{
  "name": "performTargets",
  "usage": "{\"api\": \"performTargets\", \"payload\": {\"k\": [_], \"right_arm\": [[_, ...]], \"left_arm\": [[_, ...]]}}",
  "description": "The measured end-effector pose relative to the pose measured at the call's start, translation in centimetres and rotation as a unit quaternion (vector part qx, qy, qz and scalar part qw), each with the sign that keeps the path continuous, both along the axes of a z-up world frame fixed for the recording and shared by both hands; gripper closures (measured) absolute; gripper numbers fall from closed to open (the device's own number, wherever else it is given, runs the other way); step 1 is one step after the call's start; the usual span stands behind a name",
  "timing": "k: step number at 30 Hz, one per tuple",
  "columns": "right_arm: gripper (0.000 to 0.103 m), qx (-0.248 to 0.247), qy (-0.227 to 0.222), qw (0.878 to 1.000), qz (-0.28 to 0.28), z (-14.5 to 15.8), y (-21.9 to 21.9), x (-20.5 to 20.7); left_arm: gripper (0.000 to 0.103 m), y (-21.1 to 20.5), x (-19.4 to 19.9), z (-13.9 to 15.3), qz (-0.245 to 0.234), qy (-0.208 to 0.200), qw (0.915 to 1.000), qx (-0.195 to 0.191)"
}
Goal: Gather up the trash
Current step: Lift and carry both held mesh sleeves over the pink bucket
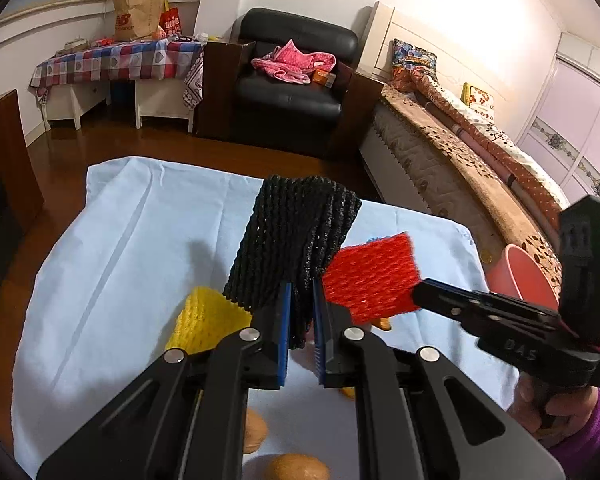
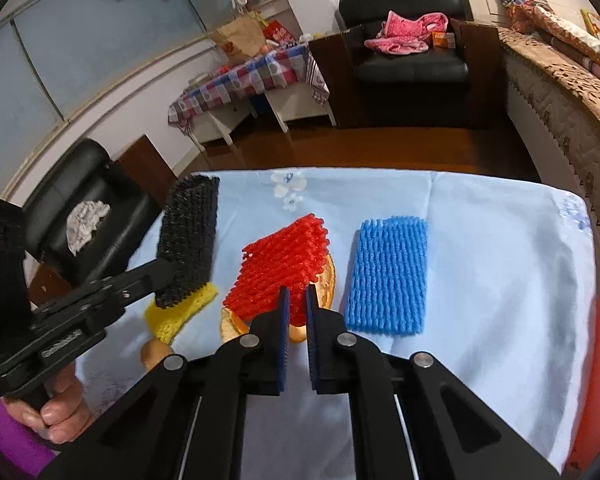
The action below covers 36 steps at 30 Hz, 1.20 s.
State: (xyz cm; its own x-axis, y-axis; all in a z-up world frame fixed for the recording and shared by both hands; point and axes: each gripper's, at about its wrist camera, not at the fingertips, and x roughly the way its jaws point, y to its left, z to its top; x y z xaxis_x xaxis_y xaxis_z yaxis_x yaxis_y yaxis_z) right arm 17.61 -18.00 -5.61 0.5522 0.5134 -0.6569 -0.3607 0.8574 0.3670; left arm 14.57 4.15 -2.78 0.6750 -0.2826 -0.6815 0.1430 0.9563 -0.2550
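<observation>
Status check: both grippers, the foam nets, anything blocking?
Left gripper shut on black net. Right gripper shut on red net. Blue net lies free. Nothing blocking.

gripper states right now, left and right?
Left gripper: shut on the black foam net, lifted off the table.
Right gripper: shut on the red foam net.

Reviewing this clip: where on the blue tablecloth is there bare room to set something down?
Free: the tablecloth right of the blue foam net, and its far strip towards the floor. In the left view, the stretch left of the yellow foam net is bare. Crowded: the middle, around the red foam net and black foam net.
</observation>
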Motion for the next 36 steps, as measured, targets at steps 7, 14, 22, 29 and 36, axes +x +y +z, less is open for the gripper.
{"api": "performTargets", "payload": {"k": [7, 14, 22, 29, 36], "right_arm": [[0.096, 0.024, -0.022, 0.999, -0.025, 2.5, -2.9, -3.2], [0.096, 0.036, -0.033, 0.997, -0.062, 4.0, -6.6, -6.3], [0.096, 0.038, -0.036, 0.993, -0.108, 4.4, -10.4, -9.3], [0.096, 0.046, -0.04, 0.988, -0.143, 4.4, -13.5, -10.7], [0.096, 0.052, -0.048, 0.982, -0.173, 4.2, -16.7, -12.3]], "left_arm": [[0.093, -0.9, -1.3, 1.0, -0.008, -0.007, 0.9999, -0.006], [0.093, -3.1, -2.6, 1.6, -0.03, -0.008, 0.9995, -0.009], [0.093, -6.5, -3.8, 2.3, -0.06, -0.009, 0.9981, -0.014], [0.093, -9.3, -4.4, 2.5, -0.084, -0.008, 0.9964, -0.01], [0.093, -12.2, -4.8, 2.9, -0.108, -0.009, 0.9941, -0.002]]}}
